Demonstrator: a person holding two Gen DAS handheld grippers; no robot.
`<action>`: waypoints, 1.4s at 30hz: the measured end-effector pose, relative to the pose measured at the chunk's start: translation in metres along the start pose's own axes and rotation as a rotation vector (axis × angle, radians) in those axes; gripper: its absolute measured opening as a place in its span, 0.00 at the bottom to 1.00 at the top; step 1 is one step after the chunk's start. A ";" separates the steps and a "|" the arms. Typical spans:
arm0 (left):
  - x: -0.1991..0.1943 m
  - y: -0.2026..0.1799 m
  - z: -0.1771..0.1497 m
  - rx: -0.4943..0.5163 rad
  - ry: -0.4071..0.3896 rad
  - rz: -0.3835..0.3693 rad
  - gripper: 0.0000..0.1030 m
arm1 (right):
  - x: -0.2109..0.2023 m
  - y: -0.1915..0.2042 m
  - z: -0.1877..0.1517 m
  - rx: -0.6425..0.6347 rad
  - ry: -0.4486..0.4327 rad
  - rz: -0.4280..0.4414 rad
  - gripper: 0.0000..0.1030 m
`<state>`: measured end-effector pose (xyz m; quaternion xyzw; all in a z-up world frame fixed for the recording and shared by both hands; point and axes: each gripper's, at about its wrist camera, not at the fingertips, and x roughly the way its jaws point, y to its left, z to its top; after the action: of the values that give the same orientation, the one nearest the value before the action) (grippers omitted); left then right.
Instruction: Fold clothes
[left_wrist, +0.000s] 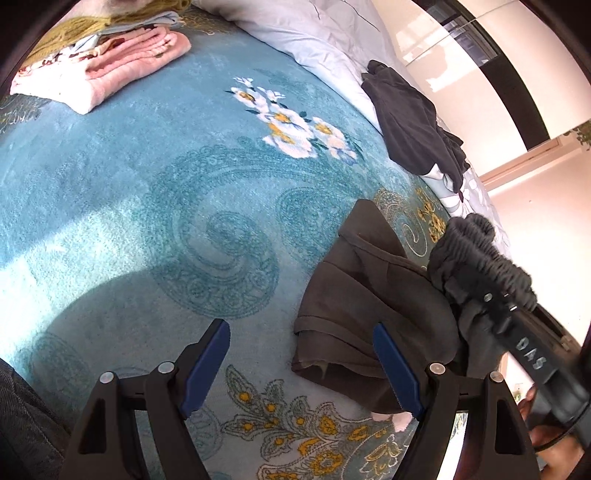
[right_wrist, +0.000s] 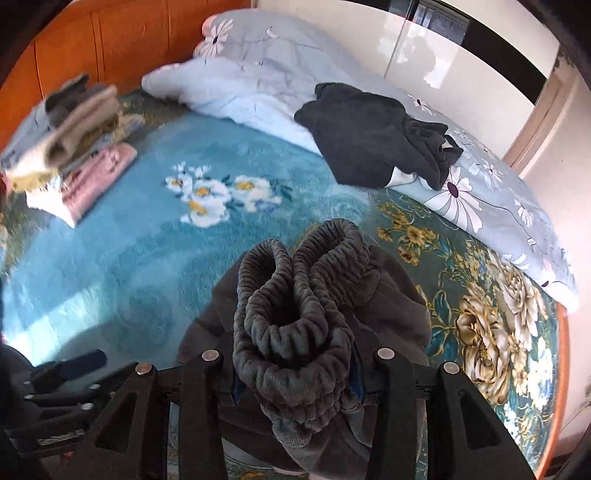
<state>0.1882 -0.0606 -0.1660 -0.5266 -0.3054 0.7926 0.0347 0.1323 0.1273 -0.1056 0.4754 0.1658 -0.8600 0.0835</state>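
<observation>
A pair of dark grey trousers (left_wrist: 369, 295) hangs over the teal flowered blanket (left_wrist: 147, 184), bunched at its elastic waistband (right_wrist: 295, 295). My right gripper (right_wrist: 295, 384) is shut on that waistband, and the gathered fabric fills the gap and hides the pads. The left wrist view shows the same gripper (left_wrist: 498, 306) at the right, lifting the waistband (left_wrist: 472, 240) while the legs drape down onto the blanket. My left gripper (left_wrist: 301, 328) stands open over the blanket, its right finger just in front of the trousers' lower edge, nothing between its pads. It also shows low at the left (right_wrist: 74, 365).
A stack of folded clothes (right_wrist: 74, 147) with a pink piece at the bottom (left_wrist: 110, 62) lies at the far left by the wooden headboard (right_wrist: 110, 37). A black garment (right_wrist: 369, 129) lies crumpled on the pale flowered duvet (right_wrist: 258, 74). A person's hand (left_wrist: 554, 443) holds the right gripper.
</observation>
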 end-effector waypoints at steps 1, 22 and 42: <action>-0.001 0.002 0.000 -0.004 -0.002 -0.001 0.80 | 0.005 0.007 -0.005 -0.012 0.015 -0.023 0.45; 0.043 -0.062 -0.013 0.088 0.251 -0.270 0.81 | -0.008 -0.133 -0.041 0.444 0.081 0.328 0.62; 0.003 -0.100 0.036 0.061 0.043 -0.371 0.35 | 0.014 -0.171 -0.083 0.626 0.120 0.451 0.62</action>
<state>0.1295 0.0053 -0.1073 -0.4769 -0.3724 0.7699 0.2029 0.1391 0.3170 -0.1233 0.5520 -0.2086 -0.7996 0.1116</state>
